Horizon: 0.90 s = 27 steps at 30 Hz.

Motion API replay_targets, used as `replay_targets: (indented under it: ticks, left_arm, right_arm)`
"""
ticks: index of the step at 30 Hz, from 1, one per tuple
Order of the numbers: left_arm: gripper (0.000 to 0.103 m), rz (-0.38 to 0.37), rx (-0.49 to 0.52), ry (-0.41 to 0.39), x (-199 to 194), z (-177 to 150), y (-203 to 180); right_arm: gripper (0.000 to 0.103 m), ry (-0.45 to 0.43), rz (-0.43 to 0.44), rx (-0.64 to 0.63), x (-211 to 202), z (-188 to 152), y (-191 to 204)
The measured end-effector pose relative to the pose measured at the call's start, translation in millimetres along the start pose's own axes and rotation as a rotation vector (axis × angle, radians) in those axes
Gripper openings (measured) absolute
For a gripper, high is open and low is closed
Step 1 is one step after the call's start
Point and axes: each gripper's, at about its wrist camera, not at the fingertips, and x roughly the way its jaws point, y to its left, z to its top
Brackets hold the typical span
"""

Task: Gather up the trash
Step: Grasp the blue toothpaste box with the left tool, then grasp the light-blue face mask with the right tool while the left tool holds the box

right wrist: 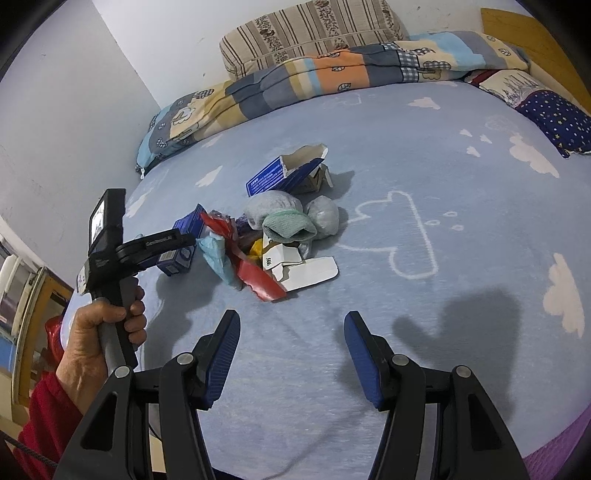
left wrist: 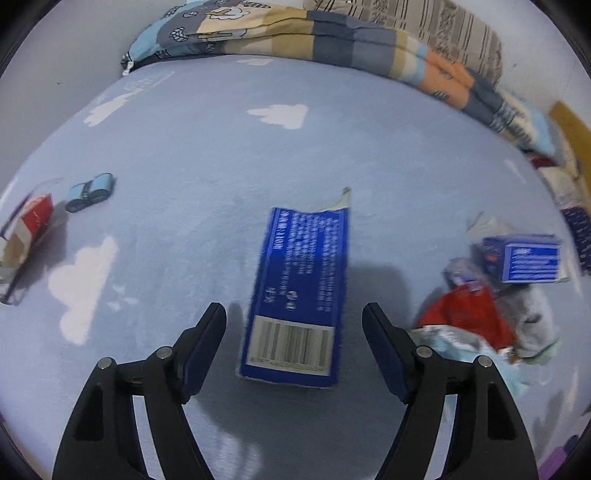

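Pale-blue bed sheet (right wrist: 461, 206), cloud-printed: carries every item listed; no counter in view.
Patchwork quilt (right wrist: 332, 74), folded along the wall side, with a striped cushion (right wrist: 306, 33) above it and a star-print pillow (right wrist: 554, 118) at the head end; none of these obstructs the work.
Trash pile (right wrist: 273, 236), mid-bed: blue cartons, grey wadded bundles, a green cloth, red wrapper, white card scraps. Judged as the gathering point, already well stocked.
Blue carton (left wrist: 299, 291), flattened, barcode end nearest the left wrist camera; lies alone on the sheet just beside the pile, nothing on top of it.
Red-and-white box (left wrist: 29, 229), far edge of the left wrist view, well apart from the pile; judged still to be gathered.
Small blue toy car (left wrist: 88, 192), near that box; whether it counts as trash cannot be told.
Left hand-held gripper (left wrist: 293, 321): jaws wide, straddling the blue carton's near end, pads not touching it.
Right hand-held gripper (right wrist: 291, 332): jaws apart, empty, over bare sheet short of the pile.
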Motion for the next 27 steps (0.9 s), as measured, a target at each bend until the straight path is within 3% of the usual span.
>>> replay_targets:
  ticks: [5,9,18,21,27]
  left_arm:
    - [0.073,0.046,-0.004,0.037,12.9,-4.5,5.0]
    - [0.046,0.043,-0.006,0.032,12.1,-4.7,5.2]
    - [0.046,0.009,-0.031,-0.014,-26.6,-10.2,20.7]
    - [0.046,-0.033,-0.060,-0.038,-52.8,-14.2,29.1]
    - [0.046,-0.051,-0.018,-0.094,-99.8,-27.1,27.9]
  right_arm:
    - [0.062,0.001,-0.001,0.004,-0.8,-0.3,-0.6]
    - [0.062,-0.001,-0.002,0.003,-1.3,-0.4,-0.5]
    - [0.060,-0.046,0.048,-0.062,0.0,6.0,10.8]
    - [0.057,-0.061,0.088,-0.166,8.1,8.6,31.8]
    - [0.047,-0.034,0.135,-0.333,47.7,17.4,78.2]
